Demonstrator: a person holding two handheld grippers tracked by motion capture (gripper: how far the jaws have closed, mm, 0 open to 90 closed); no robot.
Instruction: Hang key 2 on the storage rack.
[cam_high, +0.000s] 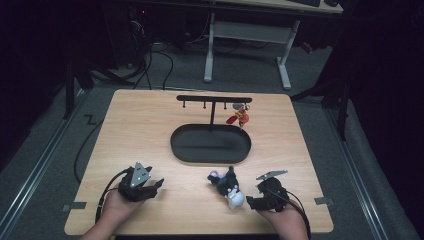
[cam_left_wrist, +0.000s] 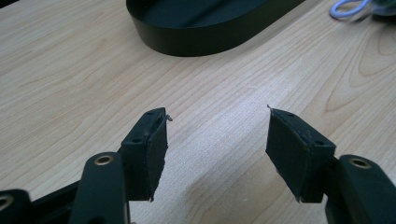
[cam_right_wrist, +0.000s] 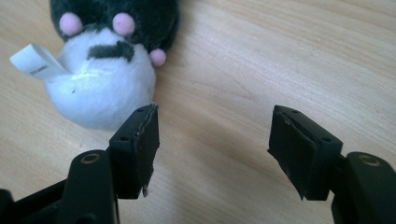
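- The light wood-grain table (cam_high: 150, 130) stands on grey carpet, with cables trailing off behind it.
- A black oval metal tray (cam_high: 210, 144) sits at the middle of the table; from its far side rises a thin black T-shaped hanger stand (cam_high: 214, 99) with small pegs under the bar.
- A small red and gold charm (cam_high: 240, 117) hangs from the right end of that bar, above the tray's far right rim.
- The left gripper (cam_high: 151, 187), held in the person's left hand (cam_high: 117, 205), rests near the front left edge, its jaws spread wide with bare wood between them.
- The right gripper (cam_high: 252, 201) sits at the front right, its jaws equally wide and holding nothing.
- A black and white plush toy with pink dots (cam_right_wrist: 109, 60) lies just beside the right gripper's left jaw.
- The toy's white fabric tag (cam_right_wrist: 35, 63) carries tiny print, too small to read.
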